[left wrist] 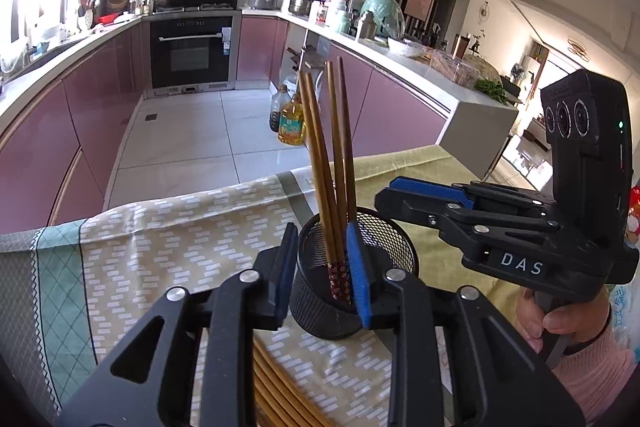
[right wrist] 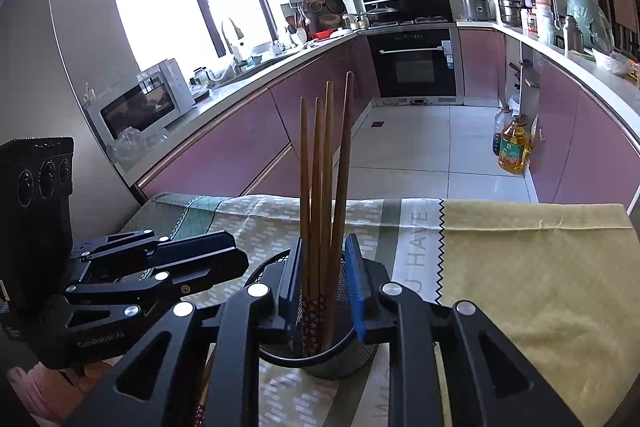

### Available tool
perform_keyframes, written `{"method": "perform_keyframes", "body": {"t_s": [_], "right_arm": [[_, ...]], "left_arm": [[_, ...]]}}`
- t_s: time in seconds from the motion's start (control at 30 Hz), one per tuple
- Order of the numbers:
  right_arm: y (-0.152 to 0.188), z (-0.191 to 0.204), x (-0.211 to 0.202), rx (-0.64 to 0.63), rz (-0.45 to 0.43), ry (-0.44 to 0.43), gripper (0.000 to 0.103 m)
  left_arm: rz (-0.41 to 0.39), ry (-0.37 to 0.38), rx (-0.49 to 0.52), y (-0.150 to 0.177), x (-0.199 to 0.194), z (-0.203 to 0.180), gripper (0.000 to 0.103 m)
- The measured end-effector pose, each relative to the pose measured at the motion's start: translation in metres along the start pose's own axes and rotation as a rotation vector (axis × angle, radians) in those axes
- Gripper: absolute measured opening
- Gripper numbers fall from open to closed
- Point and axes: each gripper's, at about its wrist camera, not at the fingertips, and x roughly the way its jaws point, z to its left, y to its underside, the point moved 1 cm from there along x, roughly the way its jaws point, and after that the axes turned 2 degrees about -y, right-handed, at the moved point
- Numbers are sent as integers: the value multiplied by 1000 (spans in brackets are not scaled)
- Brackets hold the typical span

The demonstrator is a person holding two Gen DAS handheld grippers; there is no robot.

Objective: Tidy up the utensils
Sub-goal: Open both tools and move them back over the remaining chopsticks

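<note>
- The step in hand looks like dropping chopsticks into the black mesh holder: four chopsticks stand in it, patterned ends down, leaning slightly apart.
- The left gripper straddles the holder's near rim, its fingers parted with the sticks between them; the pads do not seem to press on the wood (released, by the look of it).
- The right gripper likewise has its fingers set apart around the same sticks, gripping nothing.
- More chopsticks lie flat on the patterned cloth over the surface, just under the left gripper, so the next move probably calls for backing clear without tipping the light holder, then picking those up.
- The upright sticks stand in the way of any sideways withdrawal.
</note>
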Motion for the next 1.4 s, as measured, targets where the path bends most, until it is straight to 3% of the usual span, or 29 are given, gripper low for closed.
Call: {"method": "perform_keyframes", "body": {"t_s": [0.27, 0.47, 0.8, 1.4], "right_arm": [[24, 28, -31, -74, -51, -65, 36], [56, 50, -26, -114, -6, -116, 41], [101, 58, 19, -50, 158, -137, 41], [130, 71, 42, -61, 248, -95, 41]], "left_arm": [[-119, -49, -2, 28, -55, 14, 60], [-68, -111, -36, 66, -67, 36, 61], [116, -147, -96, 133, -35, 58, 61], [210, -200, -70, 155, -13, 46, 58]]}}
